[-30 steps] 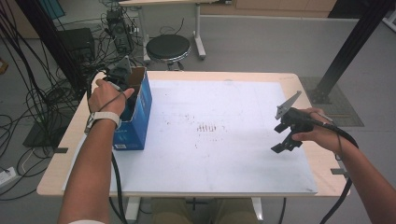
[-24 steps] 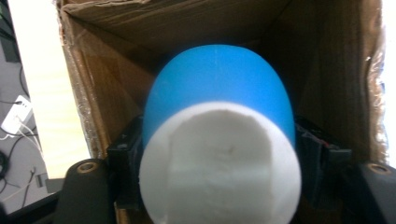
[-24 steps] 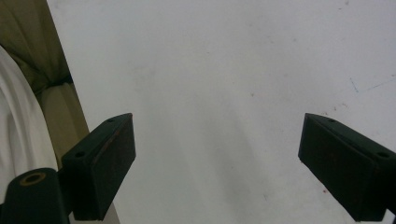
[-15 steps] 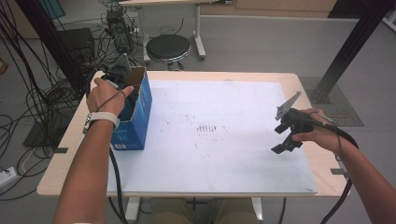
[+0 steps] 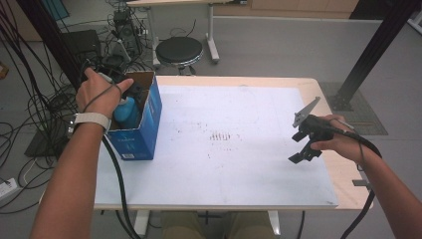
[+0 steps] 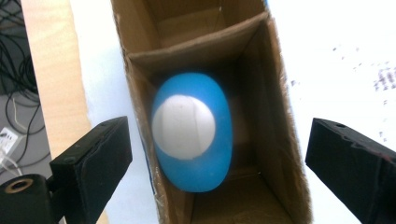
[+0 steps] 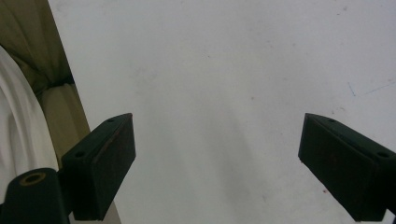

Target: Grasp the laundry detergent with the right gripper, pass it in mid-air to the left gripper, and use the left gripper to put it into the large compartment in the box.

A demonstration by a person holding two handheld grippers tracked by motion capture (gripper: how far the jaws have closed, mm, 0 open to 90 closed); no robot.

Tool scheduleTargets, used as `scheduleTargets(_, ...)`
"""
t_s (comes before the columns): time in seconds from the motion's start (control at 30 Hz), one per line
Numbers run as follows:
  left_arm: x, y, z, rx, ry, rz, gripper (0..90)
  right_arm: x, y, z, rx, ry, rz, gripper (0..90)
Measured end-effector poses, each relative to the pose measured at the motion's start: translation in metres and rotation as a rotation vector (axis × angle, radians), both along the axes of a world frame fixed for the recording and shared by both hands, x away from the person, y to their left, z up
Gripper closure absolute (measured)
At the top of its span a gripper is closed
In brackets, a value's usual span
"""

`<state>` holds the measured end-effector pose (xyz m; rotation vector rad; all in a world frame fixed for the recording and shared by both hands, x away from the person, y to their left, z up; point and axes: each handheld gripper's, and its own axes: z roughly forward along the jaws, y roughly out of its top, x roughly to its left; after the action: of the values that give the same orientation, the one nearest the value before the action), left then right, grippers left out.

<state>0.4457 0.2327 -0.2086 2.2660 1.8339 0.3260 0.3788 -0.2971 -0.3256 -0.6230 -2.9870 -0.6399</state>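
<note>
Two handheld grippers are in your hands at a wooden table (image 5: 328,89) covered by a large white sheet (image 5: 234,149) speckled with small dark marks.

Your left hand (image 5: 99,92) reaches forward over the far left corner of the table, forearm stretched out from the bottom of the high view, a pale band on the wrist. It holds the left gripper (image 6: 219,154) pointing down into an open blue cardboard box with a brown inside (image 5: 142,124), which stands at the sheet's left edge. In the left gripper view the two black jaws are spread wide, one on each side of the box, gripping nothing. Between them, down inside the box, sits a rounded blue object with a white circular face (image 6: 191,135). It lies in the nearer compartment, just this side of a cardboard divider (image 6: 196,44), close against the box wall on the left of that view.

Your right hand (image 5: 343,144) is held at the right side of the table, well apart from the box. It holds the right gripper (image 5: 300,147) above the sheet, jaws angled down and toward you. In the right gripper view the jaws stand wide apart over bare white sheet, holding nothing.
</note>
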Motion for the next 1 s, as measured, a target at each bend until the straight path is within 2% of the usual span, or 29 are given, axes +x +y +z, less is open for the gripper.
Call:
scheduleTargets(0.13, -0.004, -0.002, 0.015, -0.022, -0.027, -0.027, 7.3, -0.001, 0.000, 0.003, -0.003, -0.004, 0.000, 11.2)
scheduleTargets(0.33, -0.010, -0.014, 0.042, -0.009, -0.100, -0.076, 7.2, -0.001, -0.001, 0.006, -0.008, -0.012, -0.001, 11.1)
scheduleTargets(0.57, -0.016, -0.035, 0.071, -0.036, -0.150, -0.186, 7.1, -0.001, -0.003, 0.012, -0.008, -0.019, -0.005, 11.2)
scheduleTargets(0.73, -0.019, -0.051, 0.081, -0.039, -0.158, -0.259, 7.1, -0.002, -0.003, 0.016, -0.006, -0.025, -0.012, 11.1)
scheduleTargets(0.8, -0.019, -0.057, 0.082, -0.052, -0.150, -0.291, 7.1, -0.002, -0.003, 0.018, -0.003, -0.029, -0.012, 11.1)
scheduleTargets(0.87, -0.020, -0.064, 0.083, -0.042, -0.149, -0.323, 7.0, -0.002, -0.003, 0.020, -0.004, -0.029, -0.012, 11.1)
scheduleTargets(1.0, -0.021, -0.077, 0.083, -0.064, -0.131, -0.398, 6.9, -0.002, -0.002, 0.022, -0.006, -0.030, -0.012, 11.1)
